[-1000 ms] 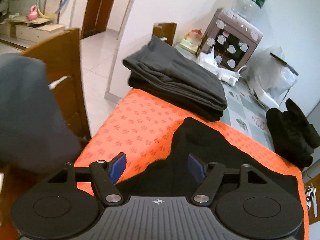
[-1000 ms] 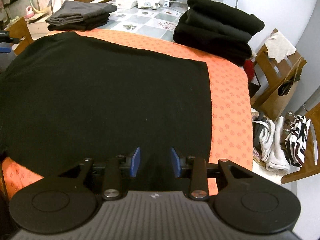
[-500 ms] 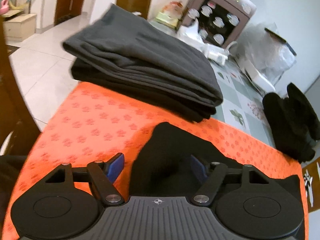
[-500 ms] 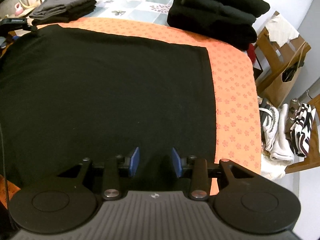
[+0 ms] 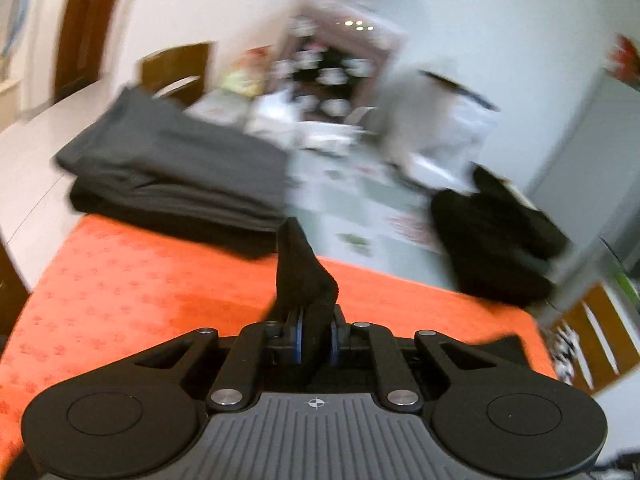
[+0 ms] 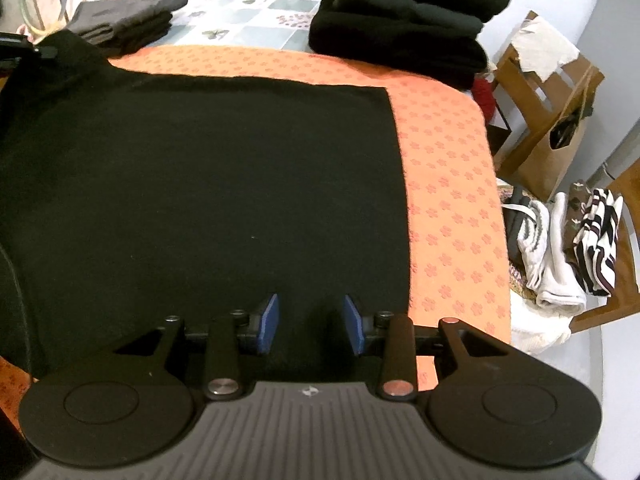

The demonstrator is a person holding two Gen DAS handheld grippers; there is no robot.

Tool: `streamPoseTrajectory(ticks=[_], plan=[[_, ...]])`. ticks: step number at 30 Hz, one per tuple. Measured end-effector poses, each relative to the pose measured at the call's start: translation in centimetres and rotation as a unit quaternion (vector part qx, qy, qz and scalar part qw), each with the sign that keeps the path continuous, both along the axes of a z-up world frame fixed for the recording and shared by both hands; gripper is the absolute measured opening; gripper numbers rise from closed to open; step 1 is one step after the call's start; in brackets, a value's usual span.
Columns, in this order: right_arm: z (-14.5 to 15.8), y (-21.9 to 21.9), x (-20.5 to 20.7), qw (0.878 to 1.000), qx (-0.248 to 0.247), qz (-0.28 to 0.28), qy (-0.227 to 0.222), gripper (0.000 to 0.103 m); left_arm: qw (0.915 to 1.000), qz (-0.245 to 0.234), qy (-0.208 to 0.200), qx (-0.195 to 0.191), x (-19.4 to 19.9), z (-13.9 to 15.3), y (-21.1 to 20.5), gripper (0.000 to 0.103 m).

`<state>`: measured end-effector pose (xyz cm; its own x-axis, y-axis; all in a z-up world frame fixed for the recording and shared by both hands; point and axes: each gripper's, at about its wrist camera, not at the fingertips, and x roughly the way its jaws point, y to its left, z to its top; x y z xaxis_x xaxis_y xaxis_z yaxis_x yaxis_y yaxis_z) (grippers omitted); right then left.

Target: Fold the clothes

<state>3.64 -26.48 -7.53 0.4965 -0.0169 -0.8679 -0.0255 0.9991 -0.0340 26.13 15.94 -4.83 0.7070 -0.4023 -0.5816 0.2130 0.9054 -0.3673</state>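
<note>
Garment [image 6: 208,184] flat on the orange mat [image 6: 448,184], one corner pinched.
Your left hand-held gripper [image 5: 314,338] grips that corner; lift it evenly. Keep the right hand-held gripper [image 6: 310,324], jaws apart, at the near hem.

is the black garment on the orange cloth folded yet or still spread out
Spread out. In the right wrist view the black garment lies flat in one layer over the orange cloth; only one corner is pinched up by the left gripper.

Black garment [image 6: 208,184] spread flat beneath right fingers [image 6: 267,322]; one corner [image 5: 298,268] pinched upright between left fingers [image 5: 297,338].
</note>
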Motion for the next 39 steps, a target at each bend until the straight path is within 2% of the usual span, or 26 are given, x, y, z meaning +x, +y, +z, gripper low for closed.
streamPoseTrajectory(ticks=[3, 5, 10, 14, 16, 18, 19, 20, 23, 30, 33, 39], plan=[[0.4, -0.5, -1.1, 1.0, 0.003, -0.005, -0.012, 0.042, 0.9986, -0.052, -0.005, 0.005, -3.4, 1.0, -4.1, 0.015], [0.7, -0.8, -1.9, 1.0, 0.003, -0.006, -0.02, 0.042, 0.9956, -0.089, -0.01, 0.025, -5.6, 1.0, -7.1, 0.015], [1.4, -1.3, -3.4, 0.999, 0.005, -0.001, -0.036, 0.042, 0.9809, -0.17, -0.007, 0.094, -10.0, -0.9, -14.0, 0.017], [1.8, -1.1, -3.8, 0.999, 0.005, 0.016, -0.042, 0.042, 0.9661, -0.221, 0.005, 0.133, -12.3, -3.6, -17.7, 0.029], [2.0, -1.0, -4.0, 0.999, 0.004, 0.024, -0.046, 0.043, 0.9602, -0.244, 0.003, 0.137, -13.7, -4.0, -18.3, 0.034], [2.2, -0.9, -4.2, 0.998, 0.004, 0.033, -0.049, 0.043, 0.9554, -0.263, -0.002, 0.136, -15.1, -3.9, -18.7, 0.046], [2.3, -0.8, -4.3, 0.998, 0.004, 0.037, -0.05, 0.043, 0.955, -0.264, -0.009, 0.134, -15.8, -3.6, -18.5, 0.046], [2.4, -0.8, -4.4, 0.998, 0.004, 0.042, -0.052, 0.043, 0.9552, -0.264, -0.014, 0.133, -16.3, -3.3, -18.3, 0.047], [2.7, -0.6, -4.7, 0.997, 0.004, 0.054, -0.057, 0.043, 0.9636, -0.234, -0.019, 0.128, -17.0, -2.5, -17.0, 0.05], [3.7, 1.5, -2.5, 0.992, 0.033, 0.099, -0.072, 0.043, 0.9831, -0.118, -0.012, 0.139, -17.1, -1.1, -10.7, 0.056], [4.2, 3.1, -1.2, 0.989, 0.059, 0.115, -0.074, 0.043, 0.9861, -0.075, -0.01, 0.148, -17.1, -0.7, -7.5, 0.056], [4.7, 8.2, 3.6, 0.978, 0.133, 0.144, -0.066, 0.044, 0.9897, -0.018, -0.004, 0.142, -18.3, 0.3, -2.2, 0.056]])
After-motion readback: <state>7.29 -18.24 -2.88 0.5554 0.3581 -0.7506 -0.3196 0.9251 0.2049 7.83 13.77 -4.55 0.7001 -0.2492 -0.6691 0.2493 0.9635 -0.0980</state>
